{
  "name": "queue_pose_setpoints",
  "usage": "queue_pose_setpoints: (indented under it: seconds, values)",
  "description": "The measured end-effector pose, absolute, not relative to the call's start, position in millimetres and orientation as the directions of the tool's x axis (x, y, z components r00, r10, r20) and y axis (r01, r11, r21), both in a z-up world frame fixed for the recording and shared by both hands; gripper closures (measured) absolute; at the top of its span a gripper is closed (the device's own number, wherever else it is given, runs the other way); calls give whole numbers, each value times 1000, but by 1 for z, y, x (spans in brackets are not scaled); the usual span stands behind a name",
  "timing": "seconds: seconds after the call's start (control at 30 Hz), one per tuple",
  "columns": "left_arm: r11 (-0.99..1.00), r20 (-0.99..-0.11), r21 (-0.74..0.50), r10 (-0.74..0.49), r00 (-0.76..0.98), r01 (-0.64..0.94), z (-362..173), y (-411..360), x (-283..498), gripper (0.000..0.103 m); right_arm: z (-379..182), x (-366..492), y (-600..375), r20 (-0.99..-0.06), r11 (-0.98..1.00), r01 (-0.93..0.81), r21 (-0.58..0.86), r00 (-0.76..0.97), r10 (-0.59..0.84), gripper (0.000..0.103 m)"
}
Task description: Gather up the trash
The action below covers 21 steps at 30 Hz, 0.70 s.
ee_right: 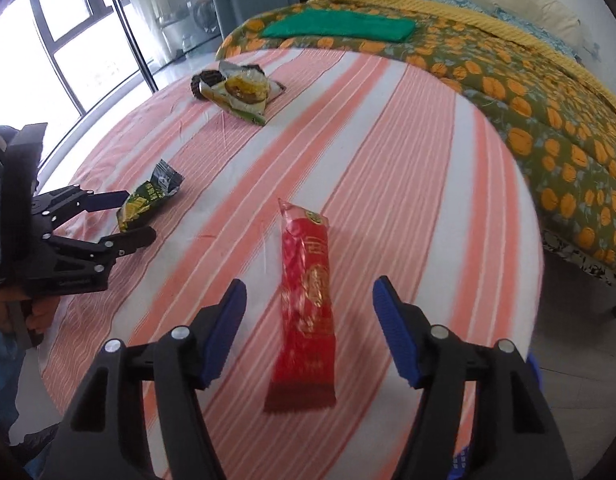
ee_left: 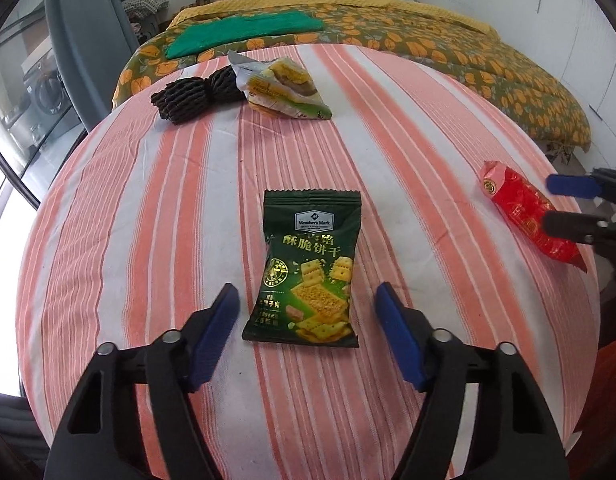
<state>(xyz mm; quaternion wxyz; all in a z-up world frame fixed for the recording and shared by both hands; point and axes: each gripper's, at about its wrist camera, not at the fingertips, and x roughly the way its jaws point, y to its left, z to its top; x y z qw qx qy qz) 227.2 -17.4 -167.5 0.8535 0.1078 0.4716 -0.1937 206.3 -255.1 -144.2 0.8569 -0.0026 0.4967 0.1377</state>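
bare striped cloth [ee_left: 147, 208] around red wrapper [ee_right: 305, 292]

Snack packets lying on the desk: three, namely one dark green cracker packet [ee_left: 308, 268], one red wrapper [ee_left: 528, 216], one yellow-green packet [ee_left: 283, 86]
Black foam nets sitting beside the yellow-green packet: one [ee_left: 191, 94]
Green folded cloths resting on the bed: one [ee_left: 243, 34]
Grippers showing: two
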Motion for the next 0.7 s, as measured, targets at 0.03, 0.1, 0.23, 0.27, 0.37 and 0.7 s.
queue_pose_setpoints:
  seconds: [0.03, 0.1, 0.23, 0.27, 0.37, 0.7]
  values:
    - [905, -847, -6, -231, 480, 425, -167, -16, 227, 39, -147, 211, -254, -859, 963, -236, 127, 460, 226, 49]
    - [907, -846, -10, -232, 480, 422, -167, -14, 226, 47, -151, 215, -252, -871, 966, -230, 122, 442, 215, 66]
    - [907, -832, -2, -234, 503, 420, -162, -13, 221, 55, -145, 208, -254, -852, 968, -205, 143, 473, 226, 87]
    - [907, -828, -5, -240, 507, 422, -161, -13, 219, 55, -142, 205, -255, -843, 967, -206, 148, 486, 233, 88]
    - [903, -811, -15, -262, 522, 429, -154, -14, 212, 58, -135, 192, -259, -823, 964, -204, 172, 507, 255, 88]
    - [888, -791, -42, -309, 527, 458, -153, -40, 183, 69, -138, 168, -276, -794, 945, -176, 274, 513, 326, 89]
